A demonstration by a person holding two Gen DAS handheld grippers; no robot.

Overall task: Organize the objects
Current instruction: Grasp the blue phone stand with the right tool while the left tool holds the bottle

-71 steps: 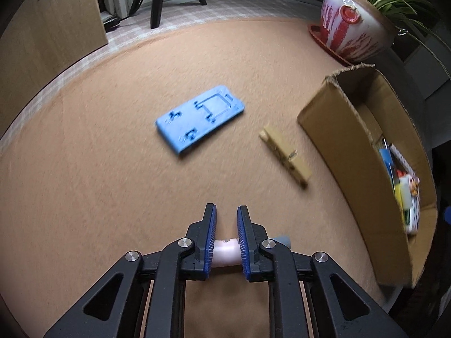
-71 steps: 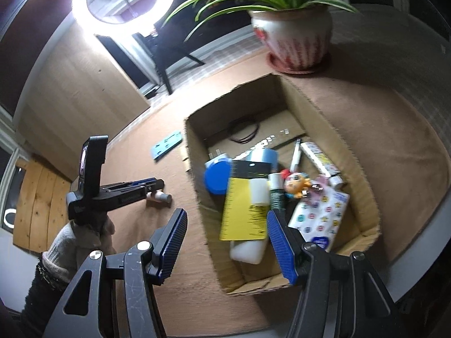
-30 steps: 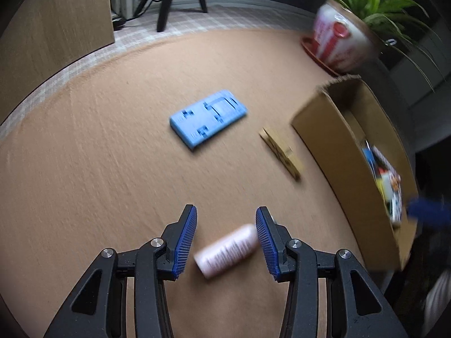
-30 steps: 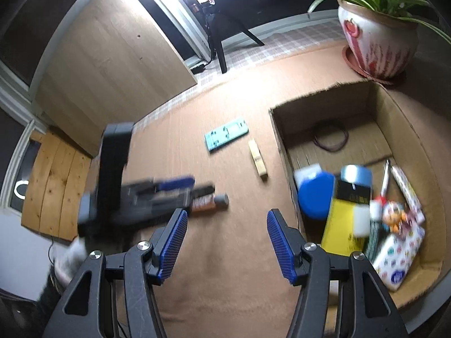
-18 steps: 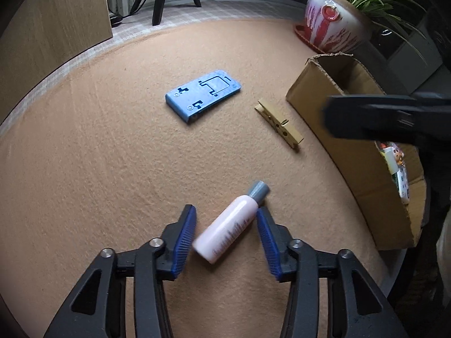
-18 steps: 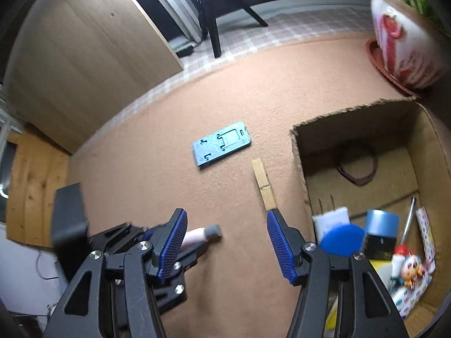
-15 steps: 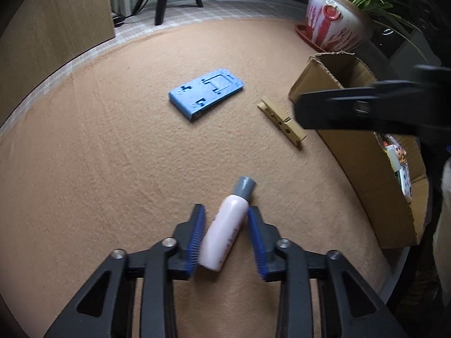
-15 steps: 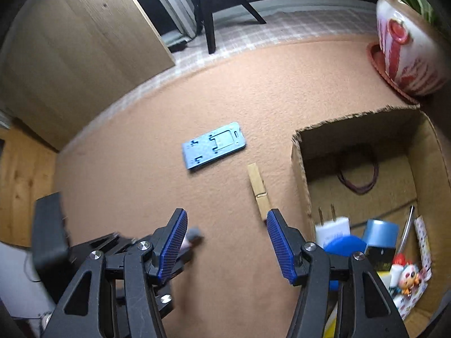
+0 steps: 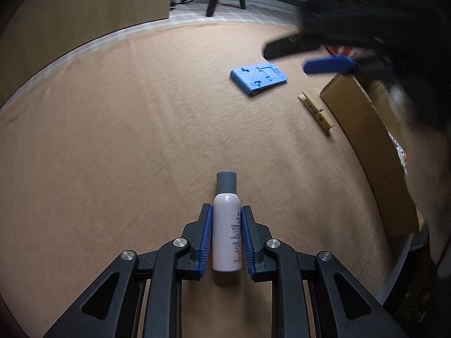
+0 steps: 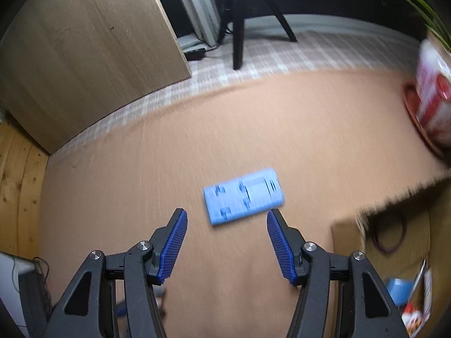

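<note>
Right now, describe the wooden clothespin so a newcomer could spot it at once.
Find the cardboard box at the right of the tan mat. The clothespin lies flat just outside its left wall, below the blue plate. It is the only thin, pale wooden strip there.

A room in a home, set up for filming — a round desk [image 10: 282, 118] covered in tan felt stands on a pale checked floor [image 10: 282, 53]. A red-and-white potted plant [image 10: 434, 98] sits at the desk's edge, a light wooden cabinet [image 10: 84, 50] stands behind, and black tripod legs [image 10: 239, 28] rise beside a power strip [image 10: 194, 53] with trailing cables.
</note>
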